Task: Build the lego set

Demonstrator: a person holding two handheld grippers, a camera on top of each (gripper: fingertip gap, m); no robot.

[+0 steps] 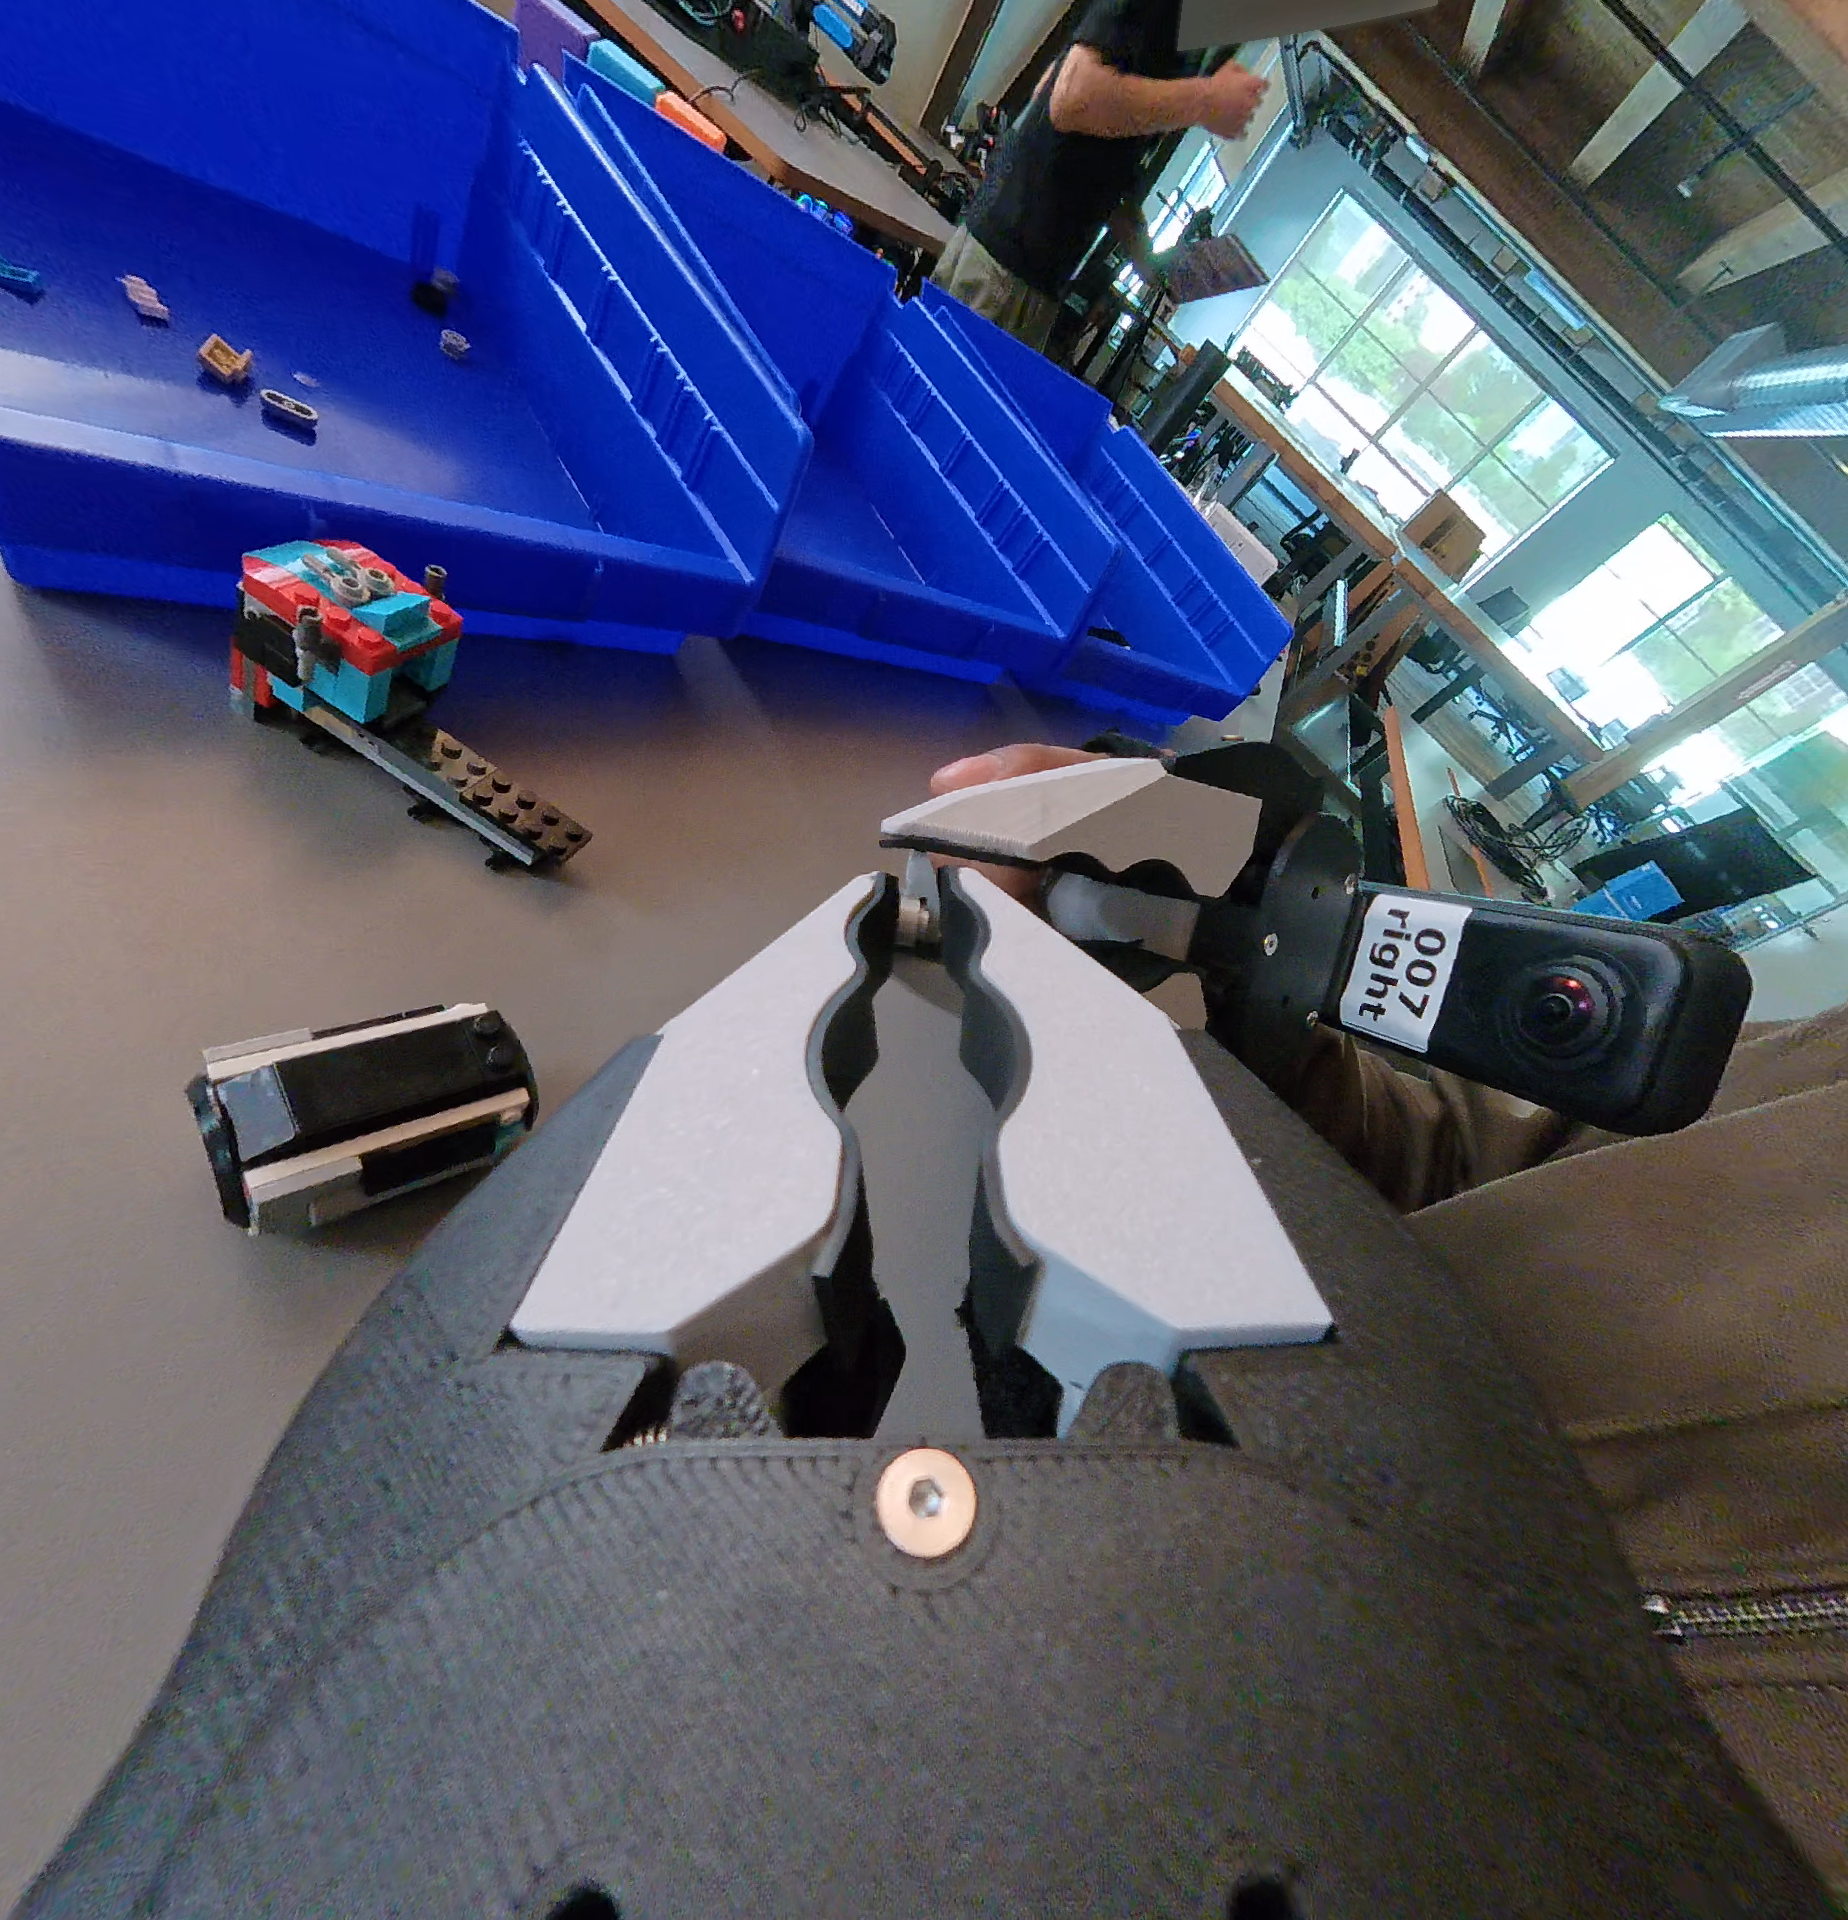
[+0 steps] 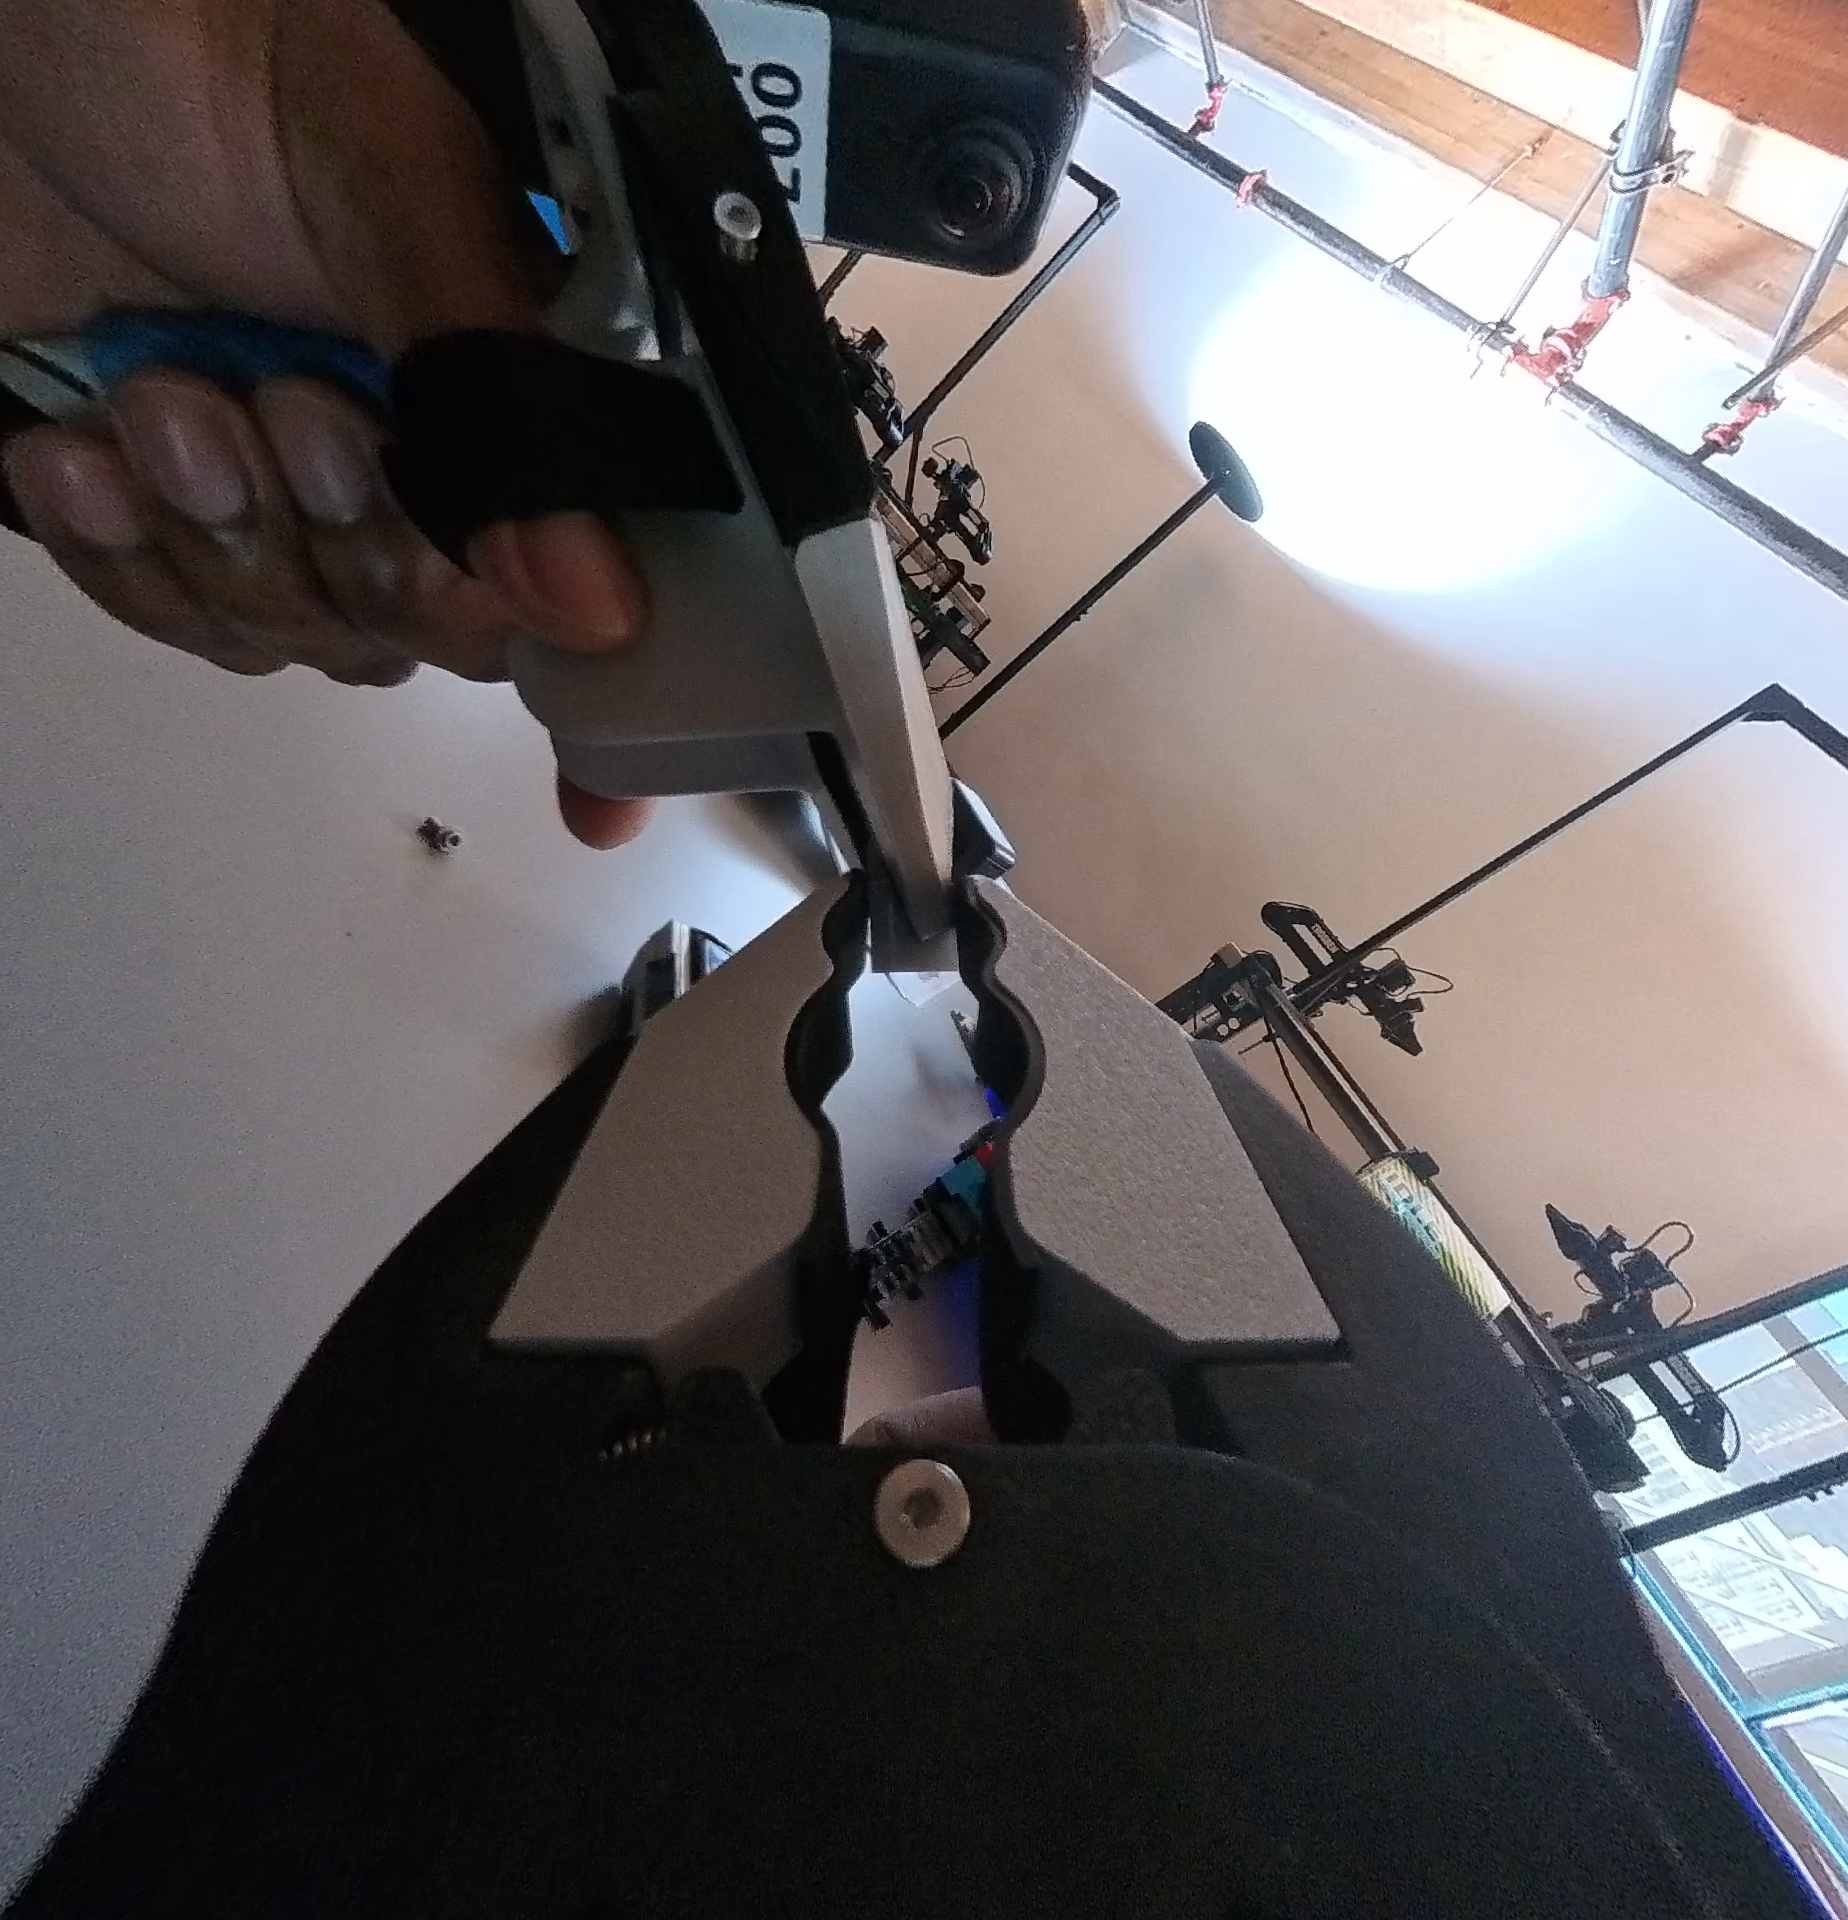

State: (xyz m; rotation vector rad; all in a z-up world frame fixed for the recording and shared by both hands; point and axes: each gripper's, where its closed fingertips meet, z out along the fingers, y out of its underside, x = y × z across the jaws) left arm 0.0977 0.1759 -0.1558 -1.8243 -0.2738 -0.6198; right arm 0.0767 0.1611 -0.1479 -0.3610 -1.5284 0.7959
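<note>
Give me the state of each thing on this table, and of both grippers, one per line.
Left gripper: shut on a small grey piece.
Right gripper: tips around the left gripper's tips; hold unclear.
Near bin: open, a few loose pieces inside.
Red-teal model: stands on the table, beside the bin.
Black block: lies on the table, apart from the model.

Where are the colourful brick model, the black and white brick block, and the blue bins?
colourful brick model point(image 1: 348, 634), left wrist view, red and teal top
black and white brick block point(image 1: 364, 1117), left wrist view, black side
blue bins point(image 1: 629, 436), left wrist view, ribbed wall
</note>
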